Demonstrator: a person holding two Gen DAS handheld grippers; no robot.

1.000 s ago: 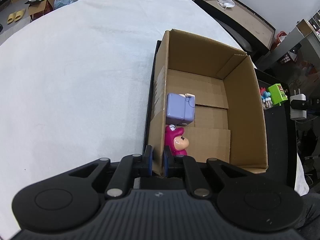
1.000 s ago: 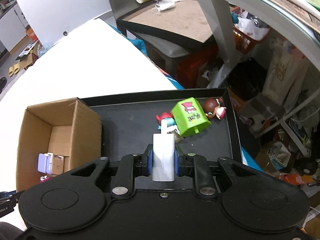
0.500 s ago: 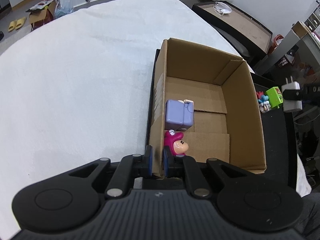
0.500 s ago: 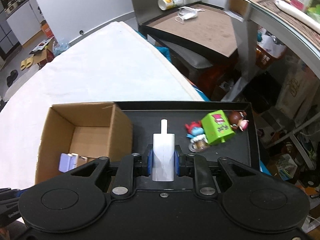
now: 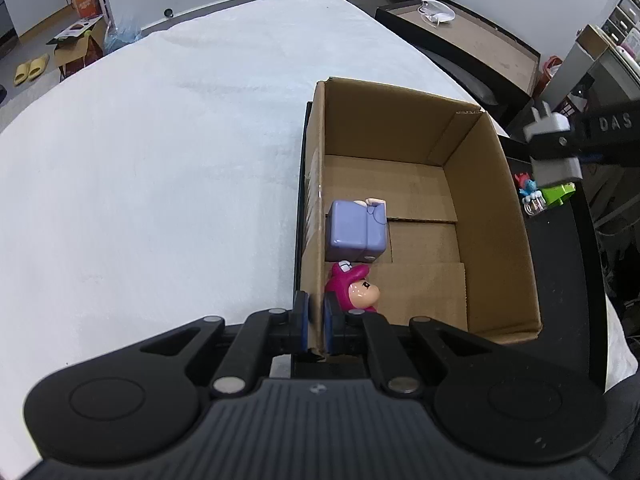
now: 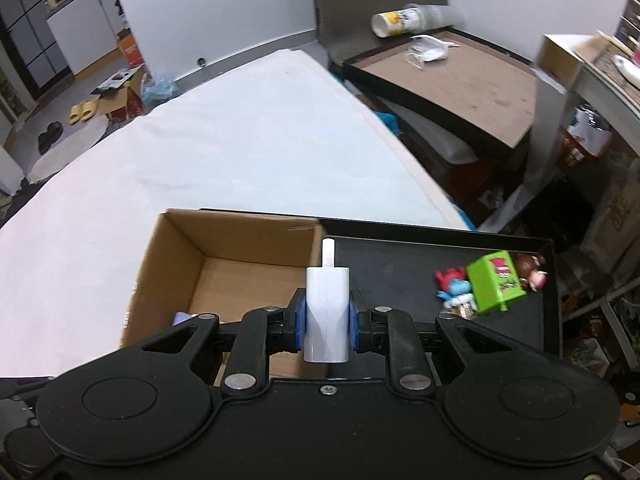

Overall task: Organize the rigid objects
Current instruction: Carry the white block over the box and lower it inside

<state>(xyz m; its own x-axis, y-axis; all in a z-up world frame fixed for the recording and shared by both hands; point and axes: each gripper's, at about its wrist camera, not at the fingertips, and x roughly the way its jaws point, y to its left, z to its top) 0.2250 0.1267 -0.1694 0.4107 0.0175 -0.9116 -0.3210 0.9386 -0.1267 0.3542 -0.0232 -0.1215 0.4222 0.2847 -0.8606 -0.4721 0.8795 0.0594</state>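
An open cardboard box stands on a black tray. Inside lie a lilac cube toy and a pink figure. My left gripper is shut on the box's near left wall. My right gripper is shut on a white plug charger, held above the tray by the box's right wall; the charger also shows in the left wrist view. A green cube toy, a blue-and-red figure and a brown-haired doll lie on the tray.
A white cloth covers the table left of the box. A side table behind holds a cup and a face mask. Cluttered shelves and bags stand at the right.
My right gripper has carried the charger up and leftward, towards the box. The left gripper keeps its hold on the box wall.
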